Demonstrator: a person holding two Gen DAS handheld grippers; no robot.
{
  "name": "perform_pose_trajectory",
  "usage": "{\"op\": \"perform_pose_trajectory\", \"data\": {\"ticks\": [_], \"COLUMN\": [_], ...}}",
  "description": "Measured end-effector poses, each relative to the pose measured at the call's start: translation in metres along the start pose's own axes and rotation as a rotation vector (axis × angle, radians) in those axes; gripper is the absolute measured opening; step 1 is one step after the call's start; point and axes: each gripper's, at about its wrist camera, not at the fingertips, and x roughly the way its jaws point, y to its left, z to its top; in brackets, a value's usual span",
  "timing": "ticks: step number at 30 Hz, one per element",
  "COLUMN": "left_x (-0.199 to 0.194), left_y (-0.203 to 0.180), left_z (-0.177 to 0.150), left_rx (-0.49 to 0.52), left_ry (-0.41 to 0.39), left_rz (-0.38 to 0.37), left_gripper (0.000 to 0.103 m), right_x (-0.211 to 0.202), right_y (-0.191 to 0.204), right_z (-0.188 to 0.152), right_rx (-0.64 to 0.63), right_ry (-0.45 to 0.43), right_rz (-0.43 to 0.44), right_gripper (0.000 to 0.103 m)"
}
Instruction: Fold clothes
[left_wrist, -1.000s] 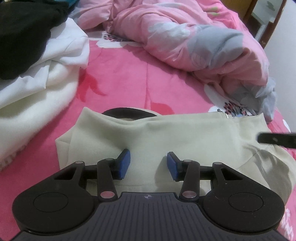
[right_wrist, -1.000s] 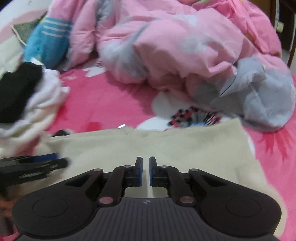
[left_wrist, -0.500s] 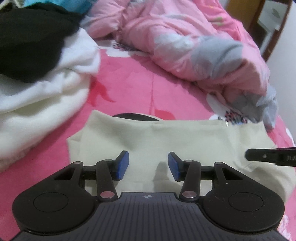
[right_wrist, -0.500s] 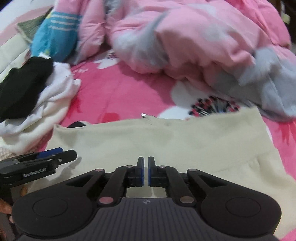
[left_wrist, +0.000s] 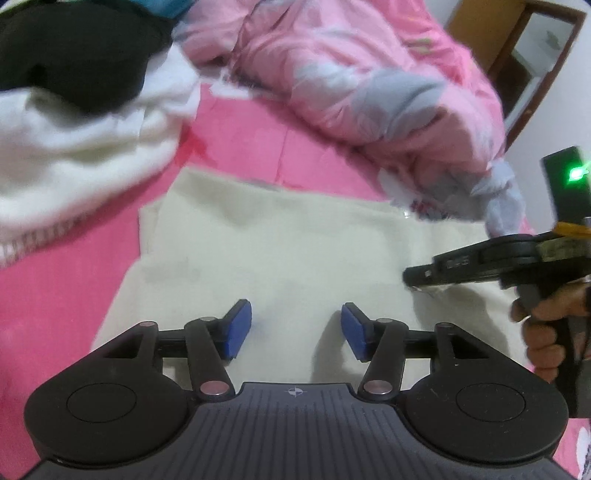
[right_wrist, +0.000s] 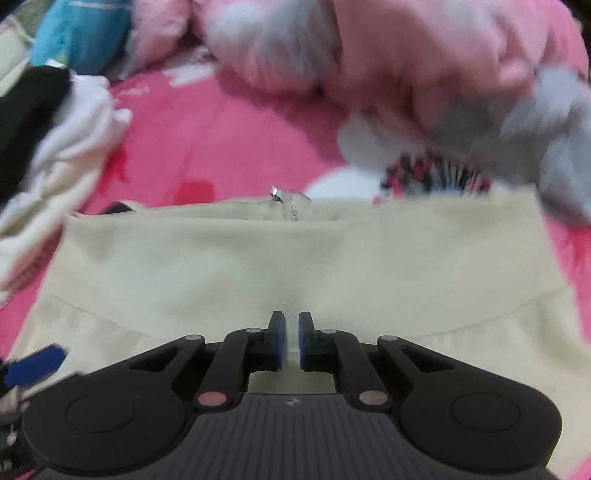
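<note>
A cream garment (left_wrist: 295, 251) lies spread flat on the pink bed sheet (left_wrist: 55, 295), with a metal zipper pull (right_wrist: 284, 201) at its far edge. My left gripper (left_wrist: 295, 328) hovers over the garment's near part. Its jaws are opening, and nothing is between the blue pads. My right gripper (right_wrist: 291, 339) is low over the garment's middle (right_wrist: 295, 258). Its pads are almost together and just starting to part, with no cloth seen between them. In the left wrist view the right gripper's tip (left_wrist: 410, 277) meets the cloth at the right, held by a hand (left_wrist: 546, 332).
A heap of white clothes (left_wrist: 74, 129) with a black garment (left_wrist: 74, 55) on top lies at the left. A crumpled pink and grey quilt (left_wrist: 369, 85) fills the far side. A blue striped item (right_wrist: 81, 33) sits far left. Wooden furniture (left_wrist: 517, 55) stands beyond the bed.
My left gripper's jaws have spread wider and it has shifted over the garment. My right gripper has dropped lower and closer to the cloth. The views are blurred by motion.
</note>
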Motion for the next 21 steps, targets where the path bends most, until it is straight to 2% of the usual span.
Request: {"op": "perform_pose_trajectory", "data": {"ticks": [7,13,18,21], "left_x": [0.006,0.009,0.008,0.009], "left_y": [0.008,0.009,0.010,0.010], "left_z": [-0.002,-0.001,-0.002,0.000], "left_rx": [-0.043,-0.059,-0.059,-0.056], "left_ry": [0.004,0.012,0.014,0.014], "left_rz": [-0.002,0.002,-0.001,0.002], "left_gripper": [0.054,0.055,0.055,0.055], "right_x": [-0.045,-0.009,-0.048,-0.030], "right_y": [0.015,0.004,0.015,0.014], "right_z": [0.000,-0.016,-0.014,-0.022], "right_rx": [-0.072,-0.039,-0.102,-0.111], "right_ry": [-0.048,0.067,0.009,0.062], "right_rz": [-0.014,-0.001,-0.028,-0.037], "right_gripper": [0.007,0.007,0.008,0.008]}}
